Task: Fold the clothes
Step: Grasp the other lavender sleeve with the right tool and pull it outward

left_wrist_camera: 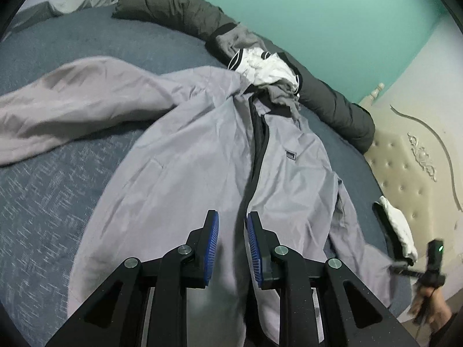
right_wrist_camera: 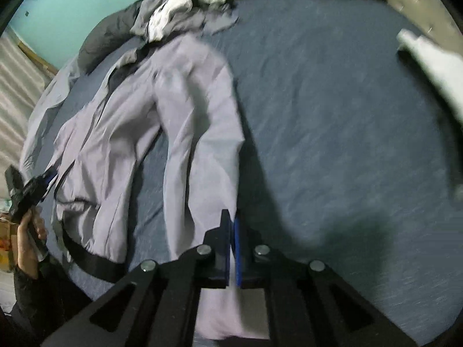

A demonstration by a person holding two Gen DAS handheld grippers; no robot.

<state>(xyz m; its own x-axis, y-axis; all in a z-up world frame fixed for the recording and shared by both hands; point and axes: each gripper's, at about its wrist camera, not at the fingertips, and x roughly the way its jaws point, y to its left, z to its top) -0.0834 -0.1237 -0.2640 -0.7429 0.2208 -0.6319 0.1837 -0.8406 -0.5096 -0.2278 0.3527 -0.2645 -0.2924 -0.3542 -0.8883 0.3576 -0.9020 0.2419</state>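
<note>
A light grey zip jacket (left_wrist_camera: 185,156) lies spread face up on the blue bed (left_wrist_camera: 52,190), its dark zipper (left_wrist_camera: 257,156) running up the middle. One sleeve (left_wrist_camera: 66,98) stretches out to the left. My left gripper (left_wrist_camera: 233,225) is open and hovers just above the jacket's lower front, beside the zipper. My right gripper (right_wrist_camera: 233,228) is shut on the jacket's other sleeve (right_wrist_camera: 202,133) near its cuff and holds it lifted above the bed (right_wrist_camera: 332,133). The jacket's body (right_wrist_camera: 95,156) lies to its left. The right gripper also shows at the left wrist view's right edge (left_wrist_camera: 405,263).
A dark grey rolled duvet (left_wrist_camera: 179,8) runs along the bed's far edge by the teal wall. A pile of grey and white clothes (left_wrist_camera: 260,66) sits at the jacket's collar. A cream tufted headboard (left_wrist_camera: 405,156) is at the right. A white cloth (right_wrist_camera: 434,66) lies at the right edge.
</note>
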